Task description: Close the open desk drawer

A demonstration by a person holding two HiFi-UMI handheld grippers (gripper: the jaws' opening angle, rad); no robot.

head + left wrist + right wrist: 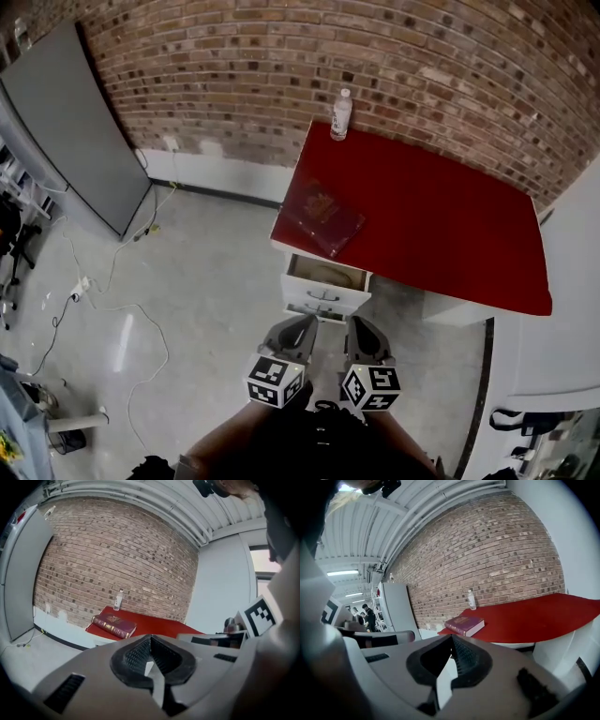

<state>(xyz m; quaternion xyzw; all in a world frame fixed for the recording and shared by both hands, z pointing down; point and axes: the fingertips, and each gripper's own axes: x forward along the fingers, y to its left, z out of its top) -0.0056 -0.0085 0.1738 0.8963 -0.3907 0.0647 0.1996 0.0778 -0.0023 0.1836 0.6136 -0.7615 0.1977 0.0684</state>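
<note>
The left gripper [300,323] and the right gripper [362,323] were both closed tight, holding nothing, near the drawer [323,296], which hung open under the red desk [441,216].

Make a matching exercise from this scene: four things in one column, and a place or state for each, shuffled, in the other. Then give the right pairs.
Things
1. bottle
2. book
3. drawer
4. left gripper

Places or states
A. pulled open under the desk corner
B. jaws together, holding nothing
C. upright at the desk's far edge, by the brick wall
D. lying flat on the red top, above the drawer

Pairs: 1-C, 2-D, 3-A, 4-B
</note>
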